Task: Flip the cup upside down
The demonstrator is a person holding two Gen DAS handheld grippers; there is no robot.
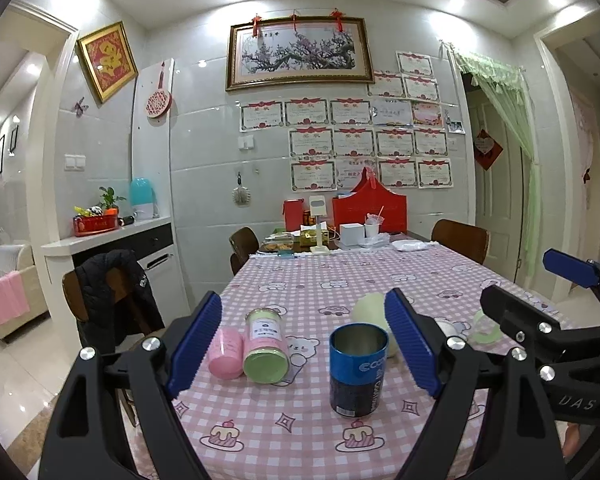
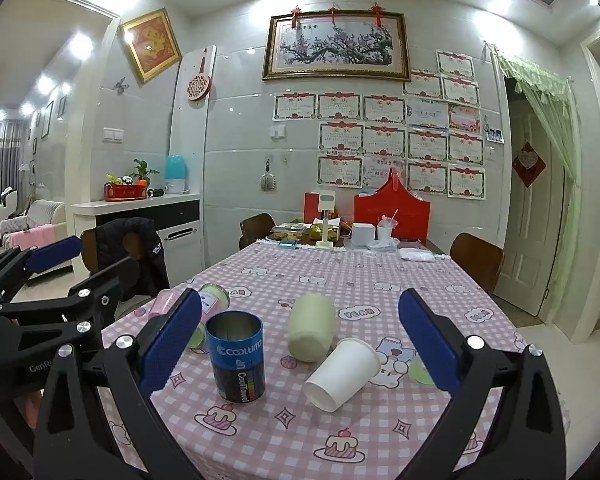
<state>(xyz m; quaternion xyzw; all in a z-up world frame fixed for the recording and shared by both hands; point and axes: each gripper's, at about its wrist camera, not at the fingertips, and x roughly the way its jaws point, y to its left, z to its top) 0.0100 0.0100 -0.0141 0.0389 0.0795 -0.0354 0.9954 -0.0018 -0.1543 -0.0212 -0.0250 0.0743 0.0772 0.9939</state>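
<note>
A white paper cup (image 2: 342, 374) lies on its side on the pink checked tablecloth (image 2: 340, 280), mouth toward the far right. My right gripper (image 2: 300, 354) is open and empty, held above the table's near edge with the cup between its blue fingers (image 2: 430, 344). My left gripper (image 1: 306, 346) is open and empty, to the left of the right one. The cup is hidden in the left wrist view. The right gripper (image 1: 540, 292) shows there at the right edge.
A blue open-topped can (image 2: 236, 356) stands upright left of the cup; it also shows in the left wrist view (image 1: 358, 368). A pale green cylinder (image 2: 312, 328) lies behind the cup. A green-lidded jar (image 1: 266, 346) and a pink jar (image 1: 226, 354) lie at left. Boxes and chairs stand at the far end.
</note>
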